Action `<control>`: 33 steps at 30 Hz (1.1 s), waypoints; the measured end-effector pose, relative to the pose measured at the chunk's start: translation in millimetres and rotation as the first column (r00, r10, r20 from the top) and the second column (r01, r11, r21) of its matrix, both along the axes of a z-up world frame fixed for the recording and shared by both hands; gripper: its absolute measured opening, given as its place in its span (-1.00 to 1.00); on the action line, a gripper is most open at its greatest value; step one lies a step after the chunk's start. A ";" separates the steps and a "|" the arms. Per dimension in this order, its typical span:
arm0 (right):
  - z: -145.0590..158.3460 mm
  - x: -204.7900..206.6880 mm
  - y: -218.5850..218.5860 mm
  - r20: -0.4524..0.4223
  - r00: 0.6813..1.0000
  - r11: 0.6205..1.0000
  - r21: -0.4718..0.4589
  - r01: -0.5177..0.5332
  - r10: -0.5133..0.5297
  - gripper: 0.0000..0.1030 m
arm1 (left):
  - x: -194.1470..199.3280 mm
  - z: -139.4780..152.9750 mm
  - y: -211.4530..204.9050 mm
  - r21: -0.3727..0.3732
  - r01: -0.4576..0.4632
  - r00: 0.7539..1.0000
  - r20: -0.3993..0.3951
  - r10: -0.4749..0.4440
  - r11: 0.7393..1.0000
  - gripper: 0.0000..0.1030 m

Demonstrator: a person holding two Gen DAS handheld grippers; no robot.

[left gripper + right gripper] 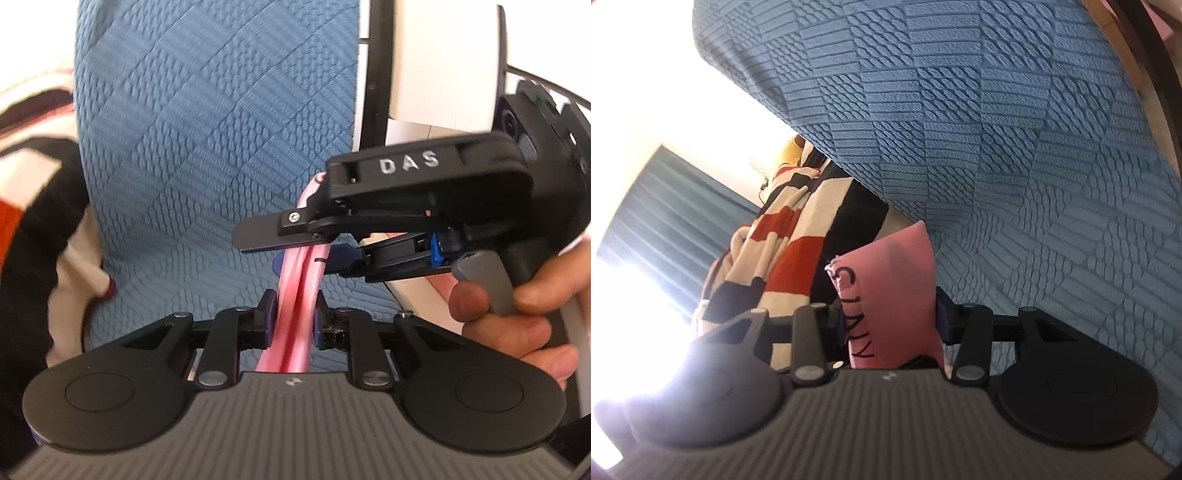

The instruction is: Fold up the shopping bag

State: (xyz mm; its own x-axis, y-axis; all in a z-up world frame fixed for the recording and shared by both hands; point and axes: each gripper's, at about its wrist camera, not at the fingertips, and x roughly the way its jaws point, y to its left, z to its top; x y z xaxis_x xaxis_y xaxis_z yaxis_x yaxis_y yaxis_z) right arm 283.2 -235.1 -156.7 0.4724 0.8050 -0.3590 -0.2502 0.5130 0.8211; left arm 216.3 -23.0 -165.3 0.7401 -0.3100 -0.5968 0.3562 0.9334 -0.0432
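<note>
The pink shopping bag (295,295) is folded into a narrow, thick strip over the blue textured cloth (192,155). In the left wrist view my left gripper (292,317) is shut on the strip, its pads pressing both sides. My right gripper (258,253) comes in from the right, a hand (517,317) on its handle, and its fingers clamp the same strip a little farther out. The right wrist view shows the bag (894,288) with black lettering filling the gap of the right gripper (892,317), both pads against it.
A person's striped red, white and black garment (790,236) is on the left. A white and black object (436,62) stands at the upper right. A blue curtain (672,225) and bright window light lie beyond the cloth's edge.
</note>
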 end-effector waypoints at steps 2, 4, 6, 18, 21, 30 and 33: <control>0.1 -1.3 -4.1 -0.015 1.000 1.000 0.015 0.002 -0.002 -0.10 | -3.0 1.0 -4.8 0.022 0.010 1.000 0.027 -0.011 1.000 -0.58; 1.4 -3.2 -5.9 -0.016 1.000 1.000 0.023 0.000 0.001 -0.10 | -4.7 2.6 -6.2 0.023 0.014 0.999 0.039 -0.015 1.000 -0.58; 0.6 -4.3 -7.1 -0.034 0.999 0.999 0.043 -0.007 0.009 -0.10 | -5.4 4.6 -4.2 0.003 0.009 0.999 0.037 -0.009 1.000 -0.58; 5.3 -23.8 15.7 -0.083 0.988 0.991 0.035 -0.128 0.130 -0.02 | -34.5 12.7 29.9 -0.199 -0.182 0.978 -0.135 0.157 0.963 -0.68; 8.9 -31.9 24.3 -0.064 0.987 0.988 -0.007 -0.151 0.150 0.01 | -43.9 12.0 35.7 -0.209 -0.209 0.971 -0.161 0.177 0.955 -0.73; 18.7 -38.2 20.7 -0.018 0.999 0.999 -0.013 -0.036 0.036 0.44 | -42.3 -0.6 63.0 -0.252 -0.304 0.941 -0.227 0.249 0.919 -0.78; 18.8 -34.3 9.5 -0.006 0.999 0.999 -0.001 0.043 -0.043 0.44 | -38.4 -4.6 71.4 -0.245 -0.346 0.928 -0.233 0.291 0.906 -0.78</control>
State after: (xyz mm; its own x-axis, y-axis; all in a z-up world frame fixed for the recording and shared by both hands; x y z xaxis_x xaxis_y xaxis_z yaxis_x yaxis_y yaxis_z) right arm 248.9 -225.6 -138.0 0.5043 0.7835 -0.3631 -0.2228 0.5243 0.8219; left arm 177.8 48.4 -169.9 0.7103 -0.2494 -0.6583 0.0020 0.9359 -0.3523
